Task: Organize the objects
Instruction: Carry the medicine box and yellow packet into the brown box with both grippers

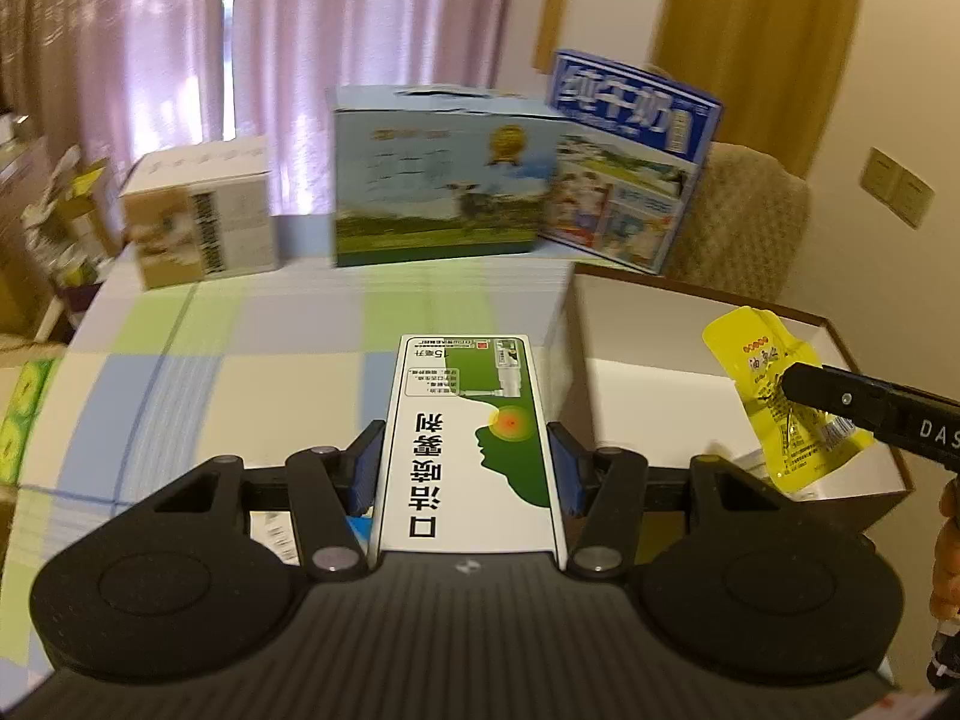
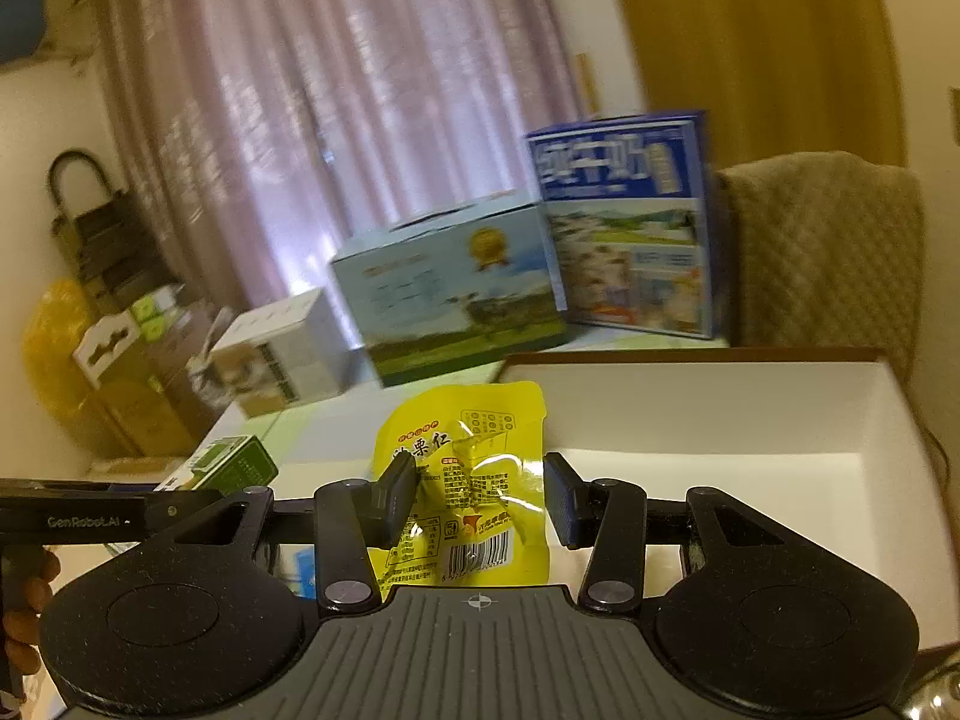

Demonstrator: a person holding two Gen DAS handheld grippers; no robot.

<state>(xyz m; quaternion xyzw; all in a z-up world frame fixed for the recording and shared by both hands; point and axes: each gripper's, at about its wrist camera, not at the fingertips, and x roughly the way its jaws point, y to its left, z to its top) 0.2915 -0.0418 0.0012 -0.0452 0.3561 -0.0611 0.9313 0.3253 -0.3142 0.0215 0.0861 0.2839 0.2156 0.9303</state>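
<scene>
My left gripper (image 1: 468,471) is shut on a long white and green medicine carton (image 1: 474,420), blue pads pressed on both of its sides, above the checked tablecloth (image 1: 240,348). To its right, an open box with a white inside (image 1: 648,354) stands on the table. Over that box my right gripper (image 2: 480,498) is shut on a crumpled yellow snack packet (image 2: 474,468). The left wrist view shows the packet (image 1: 774,360) hanging from the right gripper (image 1: 792,387). In the right wrist view the carton (image 2: 228,462) sits left of the white-lined box (image 2: 720,408).
Along the far table edge stand a small white carton (image 1: 198,222), a light-blue milk case (image 1: 444,180) and a dark-blue milk case (image 1: 630,162). Behind them are a beige-covered chair (image 1: 744,222) and pink curtains. A hand (image 2: 27,612) holds the left gripper's handle.
</scene>
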